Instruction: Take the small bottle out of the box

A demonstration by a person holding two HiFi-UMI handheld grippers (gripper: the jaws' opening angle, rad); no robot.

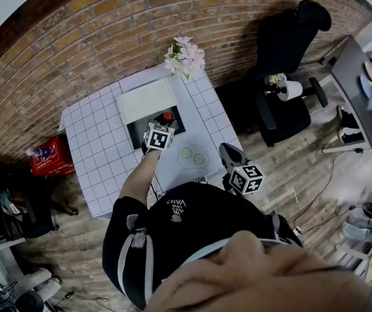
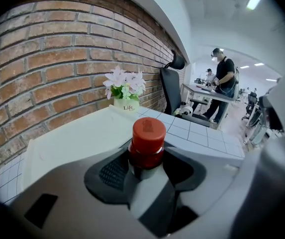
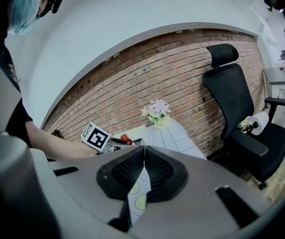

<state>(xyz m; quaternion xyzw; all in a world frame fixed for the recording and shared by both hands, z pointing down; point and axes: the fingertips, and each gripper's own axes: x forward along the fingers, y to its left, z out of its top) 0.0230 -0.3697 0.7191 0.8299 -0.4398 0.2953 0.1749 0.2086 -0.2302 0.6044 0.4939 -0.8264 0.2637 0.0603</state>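
**Bottle** (image 2: 148, 138): red cap, upright, centre of the left gripper view. In the head view just above centre, inside the outline of the dark box (image 1: 136, 135), near its upper edge.

**Left tool** (image 2: 147, 159): pinching the bottle just below the cap, one pad on each side.

**Right tool** (image 3: 143, 156): pressed together, nothing between. Lower right of centre in the head view, well apart from the box.

**Lid** (image 1: 147, 99): white, folded open above the box.

**Surface** (image 1: 95, 148): white, tiled.

**Flowers** (image 1: 184, 56): at the surface's upper edge.

**Plate** (image 1: 192, 155): two pale green discs on it, just lower right of the box.

**Step in hand**: grasp made, lift-out about to start or barely under way. Cannot tell whether the base is off the box floor.

**Next move**: straight lift, grip firm and bottle upright, until the base clears the box wall. Then across to bare tiles, clear of lid and plate.
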